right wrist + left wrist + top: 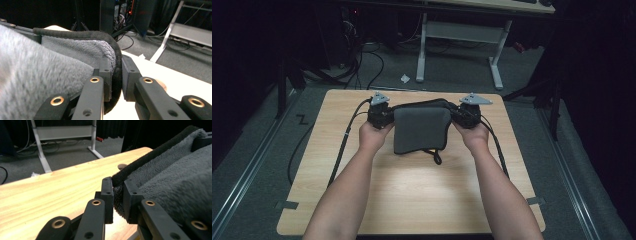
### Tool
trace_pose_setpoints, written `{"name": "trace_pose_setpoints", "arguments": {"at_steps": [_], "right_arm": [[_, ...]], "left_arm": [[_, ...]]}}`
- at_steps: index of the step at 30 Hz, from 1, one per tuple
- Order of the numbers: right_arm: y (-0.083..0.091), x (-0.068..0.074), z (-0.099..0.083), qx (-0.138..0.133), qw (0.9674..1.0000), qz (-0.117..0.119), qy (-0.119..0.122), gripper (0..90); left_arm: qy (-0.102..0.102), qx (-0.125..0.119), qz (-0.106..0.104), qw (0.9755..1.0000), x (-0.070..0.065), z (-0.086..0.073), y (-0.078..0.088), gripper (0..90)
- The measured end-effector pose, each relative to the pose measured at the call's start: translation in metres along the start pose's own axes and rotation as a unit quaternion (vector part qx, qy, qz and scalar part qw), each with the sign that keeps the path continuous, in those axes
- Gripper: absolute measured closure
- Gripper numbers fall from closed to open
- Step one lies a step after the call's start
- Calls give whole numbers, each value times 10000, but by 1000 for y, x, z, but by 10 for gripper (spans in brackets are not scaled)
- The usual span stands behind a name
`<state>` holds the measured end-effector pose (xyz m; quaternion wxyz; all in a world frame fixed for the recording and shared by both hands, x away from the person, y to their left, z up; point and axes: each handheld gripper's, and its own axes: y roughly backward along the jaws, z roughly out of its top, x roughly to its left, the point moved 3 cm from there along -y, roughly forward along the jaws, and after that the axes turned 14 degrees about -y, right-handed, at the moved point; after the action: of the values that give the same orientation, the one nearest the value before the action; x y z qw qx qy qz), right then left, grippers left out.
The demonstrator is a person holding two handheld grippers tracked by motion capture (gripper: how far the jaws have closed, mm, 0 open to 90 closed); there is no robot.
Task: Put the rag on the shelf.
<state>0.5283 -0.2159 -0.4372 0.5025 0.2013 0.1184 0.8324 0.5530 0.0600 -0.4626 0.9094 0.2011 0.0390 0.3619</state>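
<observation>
Item: grey fleece cloth (pixel 421 129), black-trimmed, folded, near table (pixel 362 200) far edge. Left gripper (pixel 117 192) pinches trim at left corner; right gripper (pixel 116 75) clamps right corner. Step: fold in progress, likely. Next: carry both corners evenly, keep edges aligned.

occl: towel (pixel 421 127) hides both tool tips, high view | towel cut off — gripper views

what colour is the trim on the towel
Black, running along the edge of the grey towel; it shows best in the right gripper view.
</observation>
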Motion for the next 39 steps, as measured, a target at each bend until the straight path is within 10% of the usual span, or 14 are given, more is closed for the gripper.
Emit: {"name": "trace_pose_setpoints", "arguments": {"at_steps": [11,17,32,39], "right_arm": [[-8,-10,-27,163,9994,22,-305,754],[-5,-19,-30,218,9977,-15,-646,571],[11,-24,-12,-66,9986,-242,-472,502],[0,-27,-26,340,9981,-419,-296,584]], "left_arm": [[99,165,-109,9998,-6,-20,-4,799],[312,116,4,9994,-2,-26,3,642],[268,28,150,9995,-2,-19,14,620],[151,52,146,9998,-7,-20,12,665]]}}
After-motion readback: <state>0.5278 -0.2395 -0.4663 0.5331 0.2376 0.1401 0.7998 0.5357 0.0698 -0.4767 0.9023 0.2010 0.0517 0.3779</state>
